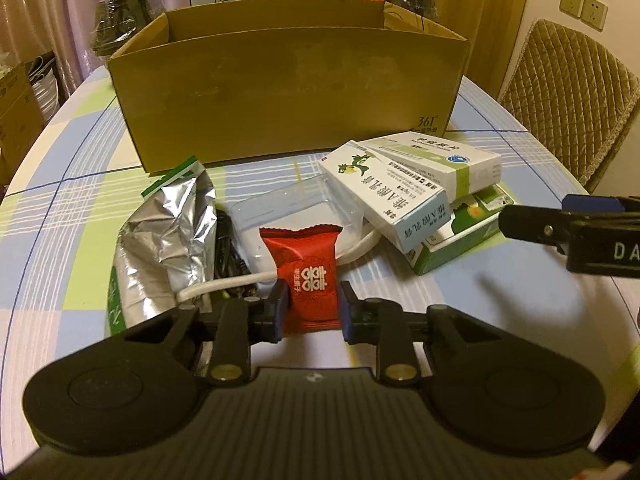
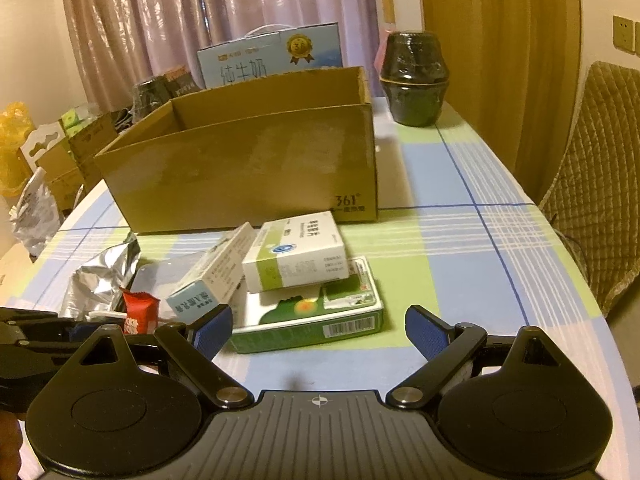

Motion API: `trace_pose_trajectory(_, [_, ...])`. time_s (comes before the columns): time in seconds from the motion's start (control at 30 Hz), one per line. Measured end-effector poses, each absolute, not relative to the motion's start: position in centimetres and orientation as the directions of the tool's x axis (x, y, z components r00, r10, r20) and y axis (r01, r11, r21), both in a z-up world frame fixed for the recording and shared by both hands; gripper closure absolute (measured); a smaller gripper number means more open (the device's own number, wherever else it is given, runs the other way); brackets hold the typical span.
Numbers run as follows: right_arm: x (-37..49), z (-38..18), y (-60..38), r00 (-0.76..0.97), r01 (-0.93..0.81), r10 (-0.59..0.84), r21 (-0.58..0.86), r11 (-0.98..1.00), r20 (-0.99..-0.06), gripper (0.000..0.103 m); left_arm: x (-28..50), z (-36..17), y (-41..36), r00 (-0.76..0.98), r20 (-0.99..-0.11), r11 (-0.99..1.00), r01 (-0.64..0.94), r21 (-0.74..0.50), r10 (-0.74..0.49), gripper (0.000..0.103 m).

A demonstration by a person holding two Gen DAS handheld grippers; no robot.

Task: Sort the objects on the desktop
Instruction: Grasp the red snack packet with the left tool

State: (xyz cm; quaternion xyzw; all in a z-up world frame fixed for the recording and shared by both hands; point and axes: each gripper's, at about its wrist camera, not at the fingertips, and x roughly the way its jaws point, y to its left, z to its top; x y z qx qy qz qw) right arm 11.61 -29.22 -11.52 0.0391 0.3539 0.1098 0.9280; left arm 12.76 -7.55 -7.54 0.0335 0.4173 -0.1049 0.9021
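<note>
Left wrist view: the left claw [image 1: 311,312] grips a red sachet [image 1: 310,276] at 6 o'clock. Foil bag [image 1: 168,232] at 9, medicine boxes [image 1: 404,188] at 2, carton [image 1: 288,92] at 12, all on the bench [image 1: 60,184].

Right wrist view: the right claw [image 2: 318,330] gapes, holding nothing, before the green box [image 2: 308,320]. The carton's [image 2: 248,160] visible inside looks bare; sorting seems hardly begun.

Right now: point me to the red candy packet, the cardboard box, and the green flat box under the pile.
red candy packet [image 1: 310,276], left wrist view, printed front face.
cardboard box [image 2: 248,164], right wrist view, near side wall.
green flat box [image 2: 316,330], right wrist view, front edge beside the barcode.
</note>
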Motion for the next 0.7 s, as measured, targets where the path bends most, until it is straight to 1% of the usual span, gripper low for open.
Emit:
trace_pose_trajectory(0.23, [11.5,-11.6,-28.7,0.722,-0.193,0.239,0.144,0.971,-0.650,0.013,12.8,-7.8,-7.3,0.629,-0.763,0.978,0.209,-0.023,-0.152,0.080])
trace_pose_trajectory(0.43, [11.6,-11.8,-28.5,0.716,-0.196,0.238,0.138,0.971,-0.656,0.013,13.5,-8.3,-7.5,0.628,-0.766,0.980,0.196,-0.015,-0.138,0.070])
trace_pose_trajectory(0.47, [11.6,-11.8,-28.4,0.716,-0.198,0.238,0.137,0.971,-0.656,0.013,13.7,-8.5,-7.5,0.627,-0.768,0.981,0.195,-0.013,-0.134,0.070])
trace_pose_trajectory(0.53, [11.6,-11.8,-28.3,0.717,-0.201,0.239,0.134,0.970,-0.655,0.013,13.9,-8.8,-7.6,0.623,-0.771,0.981,0.195,-0.012,-0.133,0.070])
trace_pose_trajectory(0.67, [11.5,-11.4,-28.0,0.724,-0.207,0.242,0.130,0.970,-0.646,0.013,13.7,-8.9,-7.5,0.619,-0.775,0.980,0.198,-0.007,-0.131,0.081])
trace_pose_trajectory(0.7, [11.5,-11.3,-27.9,0.726,-0.211,0.244,0.129,0.969,-0.642,0.013,13.4,-8.7,-7.4,0.623,-0.771,0.980,0.197,-0.008,-0.132,0.082])
